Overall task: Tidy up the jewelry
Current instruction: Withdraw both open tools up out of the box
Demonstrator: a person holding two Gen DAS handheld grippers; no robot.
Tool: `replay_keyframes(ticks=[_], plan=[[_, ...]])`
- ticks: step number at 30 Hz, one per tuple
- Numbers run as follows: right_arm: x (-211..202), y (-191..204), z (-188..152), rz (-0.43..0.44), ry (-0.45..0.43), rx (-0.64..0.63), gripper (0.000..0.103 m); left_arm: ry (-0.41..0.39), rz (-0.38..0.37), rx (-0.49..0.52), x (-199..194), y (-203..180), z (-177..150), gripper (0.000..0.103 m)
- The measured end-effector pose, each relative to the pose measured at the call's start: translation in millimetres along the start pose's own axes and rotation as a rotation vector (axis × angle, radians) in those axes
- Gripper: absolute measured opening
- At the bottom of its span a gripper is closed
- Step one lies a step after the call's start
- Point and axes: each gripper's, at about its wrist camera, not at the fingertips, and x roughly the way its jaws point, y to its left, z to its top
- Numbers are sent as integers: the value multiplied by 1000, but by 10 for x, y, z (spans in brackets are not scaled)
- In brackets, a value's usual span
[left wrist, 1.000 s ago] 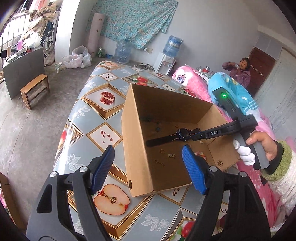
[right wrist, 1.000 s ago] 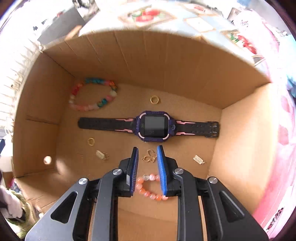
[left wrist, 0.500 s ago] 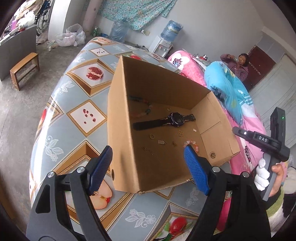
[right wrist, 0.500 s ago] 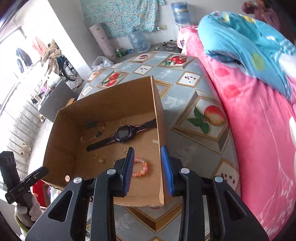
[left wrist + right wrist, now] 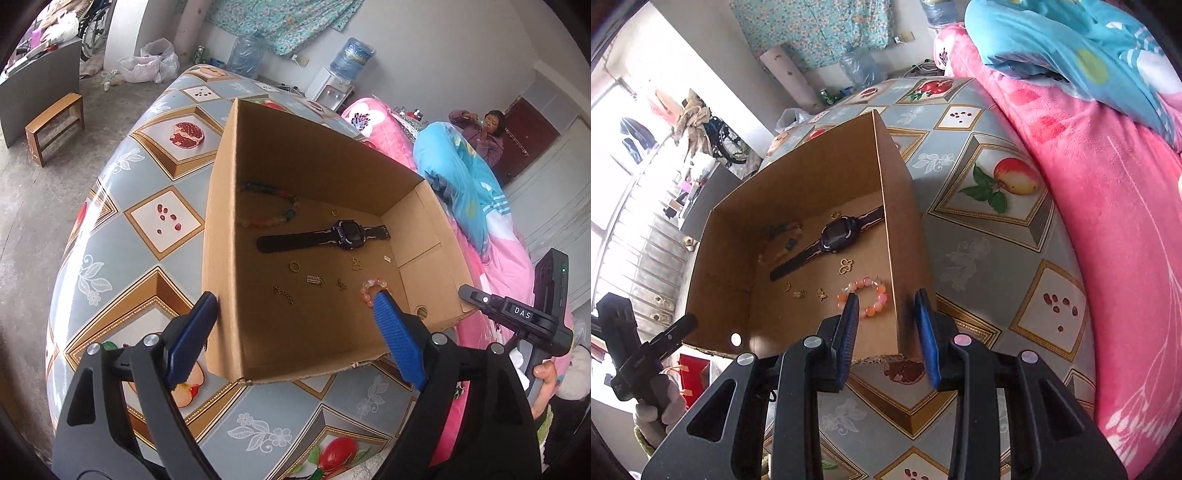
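Now we hover over box [image 5: 303,332]; jewelry all inside: watch [image 5: 347,230], pink bracelet [image 5: 866,295]. Left gripper [image 5: 295,332] fingers opening wide around box corner, right gripper [image 5: 886,325] fingers slightly apart, empty. Next, we judge: grip box walls squarely.

Left wrist view is looking steeply down, close, over the near left corner of the open brown cardboard box [image 5: 236,258] at frame centre. Right wrist view is looking down, close, along the box's right wall [image 5: 901,236], centre frame. Both are sharing the box interior and the grey fruit-patterned tablecloth [image 5: 122,258].
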Motion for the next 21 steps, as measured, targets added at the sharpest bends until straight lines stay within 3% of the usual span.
replay_keyframes(ticks=[3, 21], plan=[[-38, 8, -103, 22, 2, 0, 32, -11, 36, 9, -39, -2, -32, 82], [-439, -149, -718, 29, -26, 30, 32, -31, 31, 10, -427, -137, -699, 82]])
